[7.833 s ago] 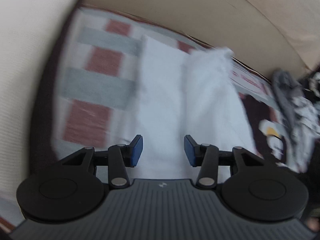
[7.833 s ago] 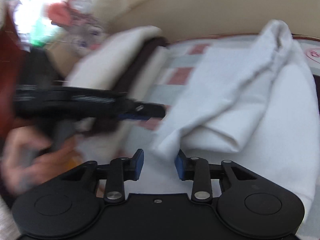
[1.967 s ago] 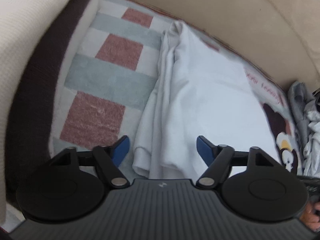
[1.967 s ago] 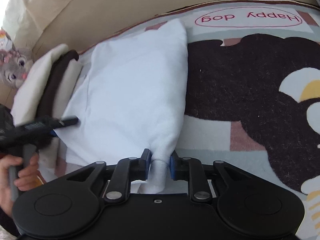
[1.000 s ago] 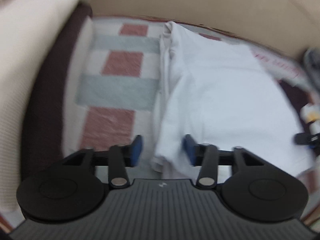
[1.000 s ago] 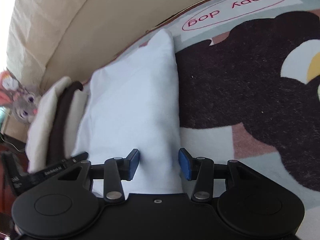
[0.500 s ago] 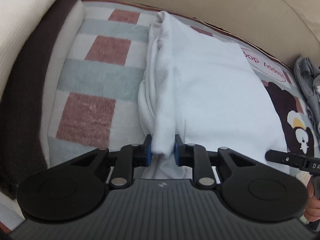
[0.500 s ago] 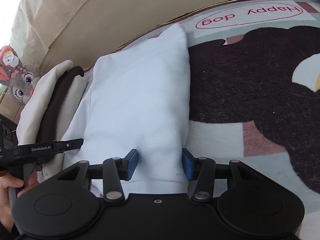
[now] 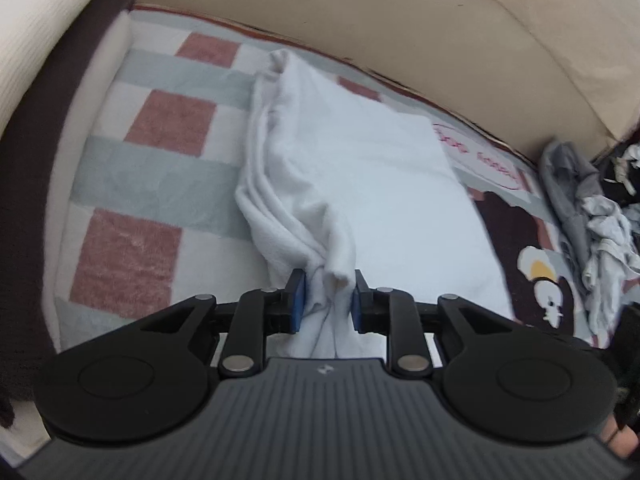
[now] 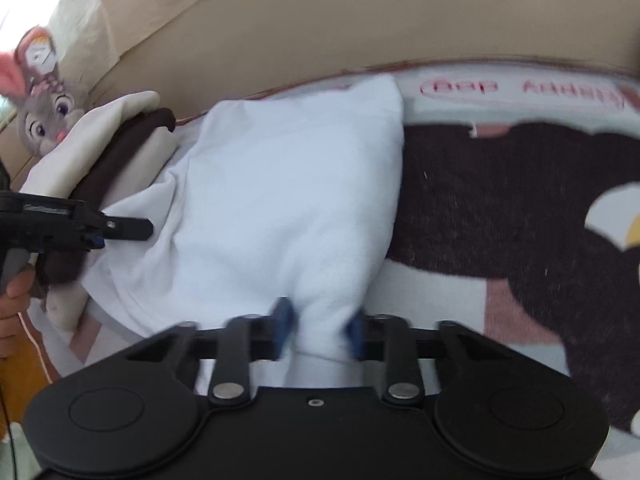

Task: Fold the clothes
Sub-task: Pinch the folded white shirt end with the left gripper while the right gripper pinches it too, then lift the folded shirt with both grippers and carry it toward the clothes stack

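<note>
A white garment [image 9: 360, 184] lies folded lengthwise on a patterned blanket [image 9: 152, 184]. My left gripper [image 9: 326, 300] grips its near left corner. The cloth is bunched between the blue pads [image 9: 298, 300], and the jaws are opening slightly. In the right wrist view the same white garment [image 10: 288, 192] runs away from me. My right gripper [image 10: 320, 322] holds its near right corner, with the jaws closing and the cloth squeezed between the blurred pads. The left gripper [image 10: 120, 230] shows at the left edge of that view, at the garment's other near corner.
A loose pile of grey and white clothes [image 9: 592, 216] lies at the right. Folded cream and brown fabric [image 9: 44, 80] borders the left side. A plush rabbit [image 10: 40, 116] sits behind it. The beige sofa back [image 10: 360, 20] rises behind. A hand [image 10: 12, 292] holds the left gripper.
Both grippers closed on the garment's near corners, the left first and then the right. The near edge has bunched up and lifted slightly.
</note>
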The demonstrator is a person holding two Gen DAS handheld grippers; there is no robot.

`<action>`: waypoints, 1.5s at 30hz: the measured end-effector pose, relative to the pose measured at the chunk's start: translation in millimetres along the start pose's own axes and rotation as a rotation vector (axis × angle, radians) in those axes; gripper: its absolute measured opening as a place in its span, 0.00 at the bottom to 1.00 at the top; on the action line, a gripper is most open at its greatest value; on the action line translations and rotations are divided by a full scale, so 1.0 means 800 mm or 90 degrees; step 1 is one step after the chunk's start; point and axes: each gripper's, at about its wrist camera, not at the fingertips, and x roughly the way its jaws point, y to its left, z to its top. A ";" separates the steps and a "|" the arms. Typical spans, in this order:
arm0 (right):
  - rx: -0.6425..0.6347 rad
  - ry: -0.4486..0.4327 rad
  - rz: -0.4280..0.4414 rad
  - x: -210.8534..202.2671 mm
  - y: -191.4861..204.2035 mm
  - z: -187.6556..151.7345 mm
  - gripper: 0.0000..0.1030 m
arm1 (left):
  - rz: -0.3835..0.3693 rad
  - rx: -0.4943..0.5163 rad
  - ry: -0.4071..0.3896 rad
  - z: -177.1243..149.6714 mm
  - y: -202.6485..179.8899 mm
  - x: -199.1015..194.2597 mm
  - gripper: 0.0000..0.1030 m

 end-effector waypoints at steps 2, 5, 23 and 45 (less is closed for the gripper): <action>-0.020 -0.006 -0.018 -0.005 0.010 0.004 0.20 | 0.045 0.016 0.003 -0.004 -0.001 0.006 0.36; -0.037 -0.005 -0.040 -0.009 0.021 0.008 0.20 | 0.078 0.025 -0.004 -0.011 0.001 0.010 0.51; 0.180 -0.007 0.068 0.014 -0.055 0.037 0.60 | -0.056 0.001 -0.059 0.004 -0.002 0.015 0.31; -0.108 -0.124 0.002 -0.019 0.093 0.098 0.31 | 0.017 0.099 -0.095 0.017 -0.051 -0.027 0.21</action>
